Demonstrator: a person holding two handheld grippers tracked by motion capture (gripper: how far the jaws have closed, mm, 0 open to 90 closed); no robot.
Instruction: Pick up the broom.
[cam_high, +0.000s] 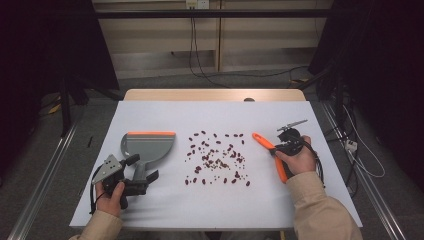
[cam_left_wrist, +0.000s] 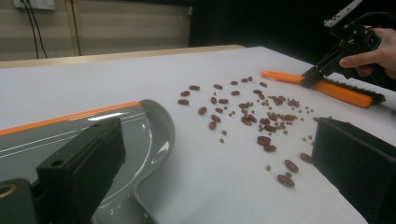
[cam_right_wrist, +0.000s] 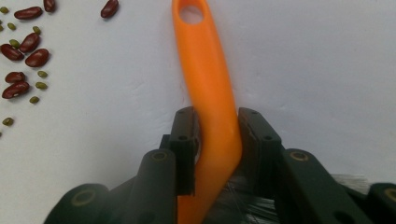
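Nearest, left hand-held gripper (cam_high: 142, 181): jaws set wide apart, nothing clamped between them. In the left gripper view the dustpan's rim lies by the left jaw; in the high view the gripper sits at the dustpan's handle, contact not discernible.

Right hand-held gripper (cam_right_wrist: 215, 140): jaws closed tight on the orange brush (cam_right_wrist: 210, 84), both pads pressing the handle's sides near where the bristles begin. The brush lies on the table (cam_high: 150, 210) at the right, handle end with its hanging hole pointing toward the beans.

Dustpan (cam_high: 148, 146): grey, orange strip along its front edge, lying flat on the table's left side, mouth facing away from the person. Its tray holds nothing.

Beans (cam_high: 216, 157): red kidney beans mixed with small green ones, scattered loose on the table between dustpan and brush, well apart from both.

Table: white top, wooden edge at the far side.
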